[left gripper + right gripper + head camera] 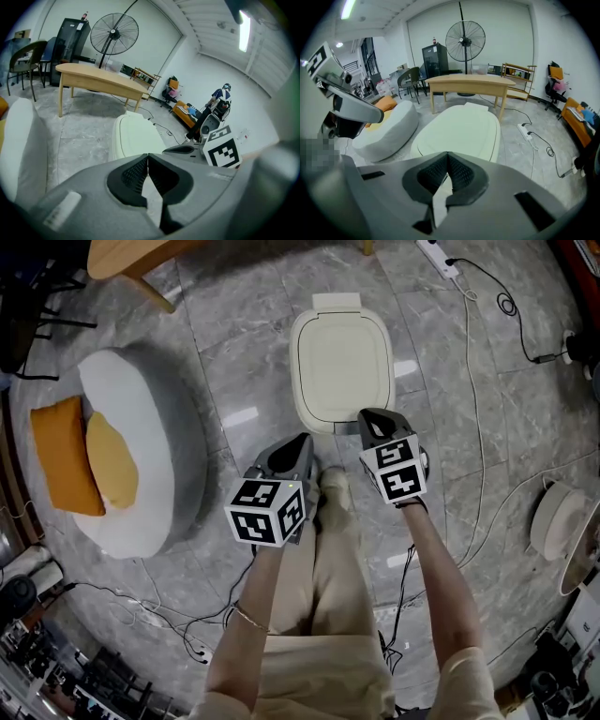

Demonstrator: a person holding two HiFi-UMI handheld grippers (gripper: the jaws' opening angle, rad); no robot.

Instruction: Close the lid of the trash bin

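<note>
The cream trash bin (341, 360) stands on the marble floor with its lid lying flat on top, down over the whole opening. In the right gripper view the lid (461, 131) fills the space just beyond my jaws. My right gripper (374, 416) is shut and empty, its tip over the bin's near rim. My left gripper (304, 440) is also shut and empty, a little left of and nearer than the bin. The left gripper view has the bin (133, 138) ahead of the closed left gripper (148, 155), with the right gripper's marker cube (221, 151) to the right.
A grey round cushion (155, 442) with orange pillows (66, 456) lies to the left. A wooden table (468, 84) and a standing fan (465, 41) are behind the bin. A power strip (439, 257) and cables (478, 409) run along the right. The person's legs (323, 559) are below.
</note>
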